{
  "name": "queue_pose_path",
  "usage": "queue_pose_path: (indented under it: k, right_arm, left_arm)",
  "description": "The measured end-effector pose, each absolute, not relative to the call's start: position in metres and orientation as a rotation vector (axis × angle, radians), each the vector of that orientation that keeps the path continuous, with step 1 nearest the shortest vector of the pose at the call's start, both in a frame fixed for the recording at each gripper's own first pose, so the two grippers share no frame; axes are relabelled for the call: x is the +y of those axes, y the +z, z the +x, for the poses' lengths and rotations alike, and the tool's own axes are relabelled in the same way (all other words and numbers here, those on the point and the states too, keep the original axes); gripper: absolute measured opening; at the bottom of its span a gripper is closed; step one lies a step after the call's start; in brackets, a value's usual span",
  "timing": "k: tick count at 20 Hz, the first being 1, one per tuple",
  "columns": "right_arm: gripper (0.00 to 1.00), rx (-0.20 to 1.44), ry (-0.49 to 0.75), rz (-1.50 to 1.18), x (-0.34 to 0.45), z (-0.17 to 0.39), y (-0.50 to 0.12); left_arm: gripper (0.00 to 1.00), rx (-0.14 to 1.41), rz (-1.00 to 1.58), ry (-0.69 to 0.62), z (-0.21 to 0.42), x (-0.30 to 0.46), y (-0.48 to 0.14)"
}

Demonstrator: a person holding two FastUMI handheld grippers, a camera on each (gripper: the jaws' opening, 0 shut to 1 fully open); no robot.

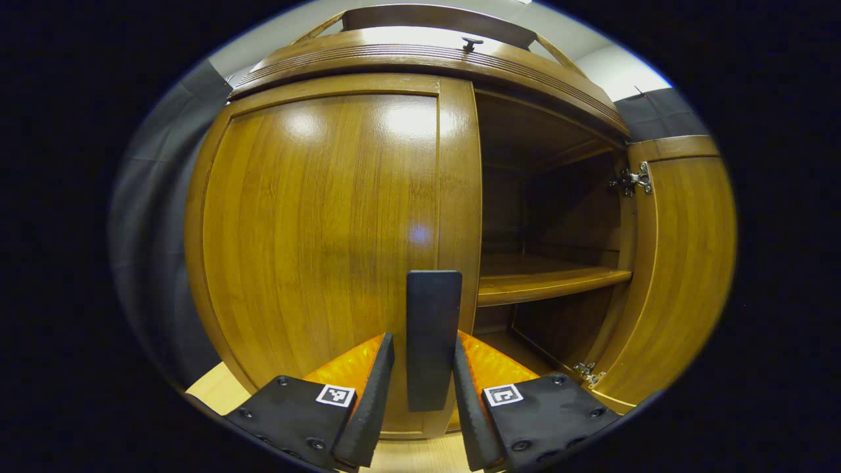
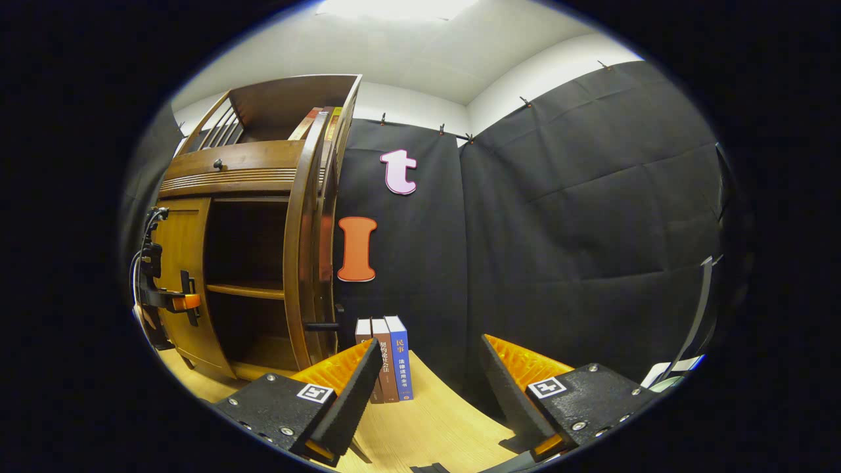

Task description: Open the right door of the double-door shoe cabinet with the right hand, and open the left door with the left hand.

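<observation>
Judging progress: right door (image 1: pixel 683 263) swung wide at 3 o'clock, shelves exposed; half done. Left door (image 1: pixel 328 243) closed, its handle (image 1: pixel 432 338) standing between the left tongs (image 1: pixel 424 387), nearly closed, contact uncertain. Right tongs (image 2: pixel 427 387) wide apart, empty, over counter (image 2: pixel 433 427).

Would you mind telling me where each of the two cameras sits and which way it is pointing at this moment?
Left gripper view: rides on the left gripper, close to the cabinet front, facing the closed left door; its fingers flank the dark handle.
Right gripper view: rides on the right gripper, standing off to the cabinet's right and facing the booth wall, with its fingers apart over the table near some books.
Shared: both show the shoe cabinet with its open right door and inner shelf; the right gripper view also catches the left gripper at the left door.
</observation>
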State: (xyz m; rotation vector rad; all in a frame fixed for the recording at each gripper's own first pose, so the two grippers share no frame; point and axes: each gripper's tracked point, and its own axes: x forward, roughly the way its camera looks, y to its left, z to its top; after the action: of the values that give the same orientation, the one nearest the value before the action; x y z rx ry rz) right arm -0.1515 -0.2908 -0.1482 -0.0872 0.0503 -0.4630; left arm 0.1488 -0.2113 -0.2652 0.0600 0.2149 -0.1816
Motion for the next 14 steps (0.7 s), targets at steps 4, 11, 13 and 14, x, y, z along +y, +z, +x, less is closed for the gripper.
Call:
queue_pose_path:
  k: [4, 11, 13, 14]
  right_arm:
    - [0.92, 0.058, -0.461, -0.087, -0.287, -0.152, -0.148]
    - [0.92, 0.076, -0.425, -0.073, -0.263, -0.153, -0.150]
    - [0.92, 0.071, -0.415, -0.074, -0.255, -0.154, -0.146]
    - [0.92, 0.068, -0.411, -0.075, -0.251, -0.155, -0.144]
  left_arm:
    - [0.40, 0.221, 0.069, -0.222, 0.146, -0.216, -0.266]
    - [0.25, 0.188, 0.096, -0.271, 0.129, -0.213, -0.263]
    - [0.24, 0.193, 0.094, -0.291, 0.120, -0.212, -0.261]
    - [0.25, 0.197, 0.097, -0.303, 0.114, -0.211, -0.261]
